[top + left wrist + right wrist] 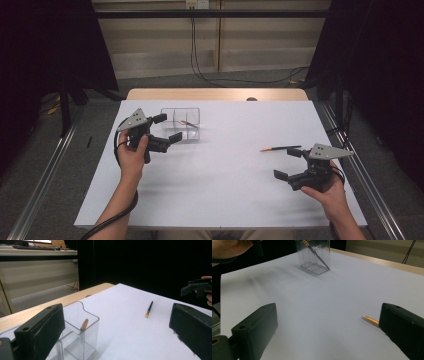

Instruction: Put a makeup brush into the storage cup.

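Observation:
A clear plastic holder (181,123) (80,332) (314,257) stands at the table's back left, with one orange-tipped pencil (188,122) (84,324) (306,243) leaning inside it. A second dark pencil (280,148) (149,309) (370,319) lies flat on the white sheet at the right. My left gripper (168,127) (115,335) is open and empty, just left of the holder, its jaws wide apart. My right gripper (287,163) (327,327) is open and empty too, a little in front of the loose pencil, whose orange end pokes out beside the right jaw.
The white sheet (225,180) covers the table; a wooden strip (215,94) runs along the far edge. Metal rails (45,170) flank both sides. Black curtains and floor cables (240,79) lie beyond. The right gripper (197,286) shows far off in the left gripper view.

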